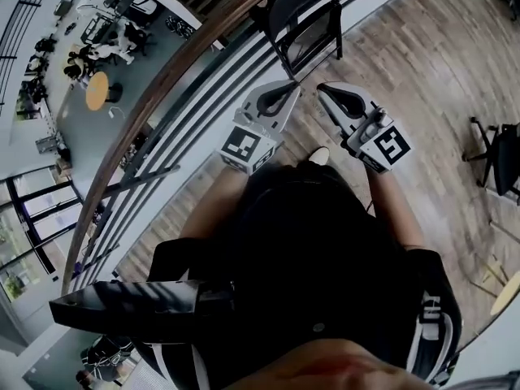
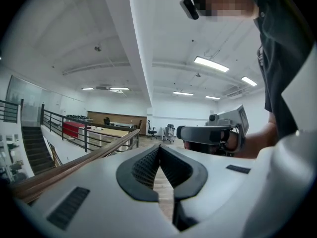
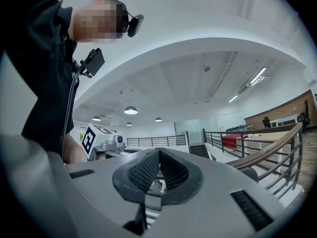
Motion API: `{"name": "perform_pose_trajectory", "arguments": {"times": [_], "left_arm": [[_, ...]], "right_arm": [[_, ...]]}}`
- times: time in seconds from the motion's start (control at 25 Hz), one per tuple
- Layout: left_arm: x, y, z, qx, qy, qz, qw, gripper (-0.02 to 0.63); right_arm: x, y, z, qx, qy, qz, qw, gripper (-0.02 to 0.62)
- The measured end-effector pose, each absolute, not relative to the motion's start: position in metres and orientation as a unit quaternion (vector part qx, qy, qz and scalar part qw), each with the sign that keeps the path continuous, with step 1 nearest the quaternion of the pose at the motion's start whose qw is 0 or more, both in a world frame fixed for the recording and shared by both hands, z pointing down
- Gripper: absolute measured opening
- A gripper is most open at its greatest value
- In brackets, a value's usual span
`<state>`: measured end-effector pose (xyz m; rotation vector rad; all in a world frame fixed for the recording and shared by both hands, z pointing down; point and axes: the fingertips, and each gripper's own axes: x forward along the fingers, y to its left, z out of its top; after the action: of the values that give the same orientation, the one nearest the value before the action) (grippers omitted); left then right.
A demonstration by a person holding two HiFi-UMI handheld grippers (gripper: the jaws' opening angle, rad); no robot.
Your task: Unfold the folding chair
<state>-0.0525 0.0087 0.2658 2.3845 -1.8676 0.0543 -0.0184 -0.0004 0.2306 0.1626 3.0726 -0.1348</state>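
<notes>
Upper centre of the head view: folding chair (image 1: pixel 305 23), black, apparently not yet opened, standing on the wood floor (image 1: pixel 422 55) against the railing (image 1: pixel 175 96), probably parked there so as not to tip. Just below it, left hand-held gripper (image 1: pixel 284 90) and right hand-held gripper (image 1: pixel 327 90), side by side, tips aimed at the frame, near but apart from it. Both clenched on nothing: pads pressed together in each gripper view, only ceiling and balcony beyond. Held level and paired, likely to take both sides of the frame at once. Will need opening before any grasp. Unfolding not begun.
</notes>
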Motion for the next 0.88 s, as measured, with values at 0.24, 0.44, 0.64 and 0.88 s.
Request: {"name": "perform_pose_trajectory", "arguments": {"times": [0.24,0.44,0.64,0.88], "left_arm": [[-0.057,-0.026,0.273,0.760,-0.647,0.032,0.062,0.005],[-0.087,-0.033,0.278,0.739,-0.670,0.041,0.064,0.005],[-0.127,-0.058,0.293,0.732,-0.677,0.034,0.058,0.005],[-0.179,-0.086,0.326,0.734,-0.675,0.035,0.068,0.005]], "right_arm": [[-0.023,-0.045,0.235,0.086,0.994,-0.063,0.033,0.008],[-0.049,-0.050,0.237,0.103,0.992,-0.068,0.026,0.008],[-0.082,-0.071,0.253,0.105,0.993,-0.056,0.016,0.008],[-0.132,-0.092,0.289,0.086,0.994,-0.061,-0.025,0.008]]}}
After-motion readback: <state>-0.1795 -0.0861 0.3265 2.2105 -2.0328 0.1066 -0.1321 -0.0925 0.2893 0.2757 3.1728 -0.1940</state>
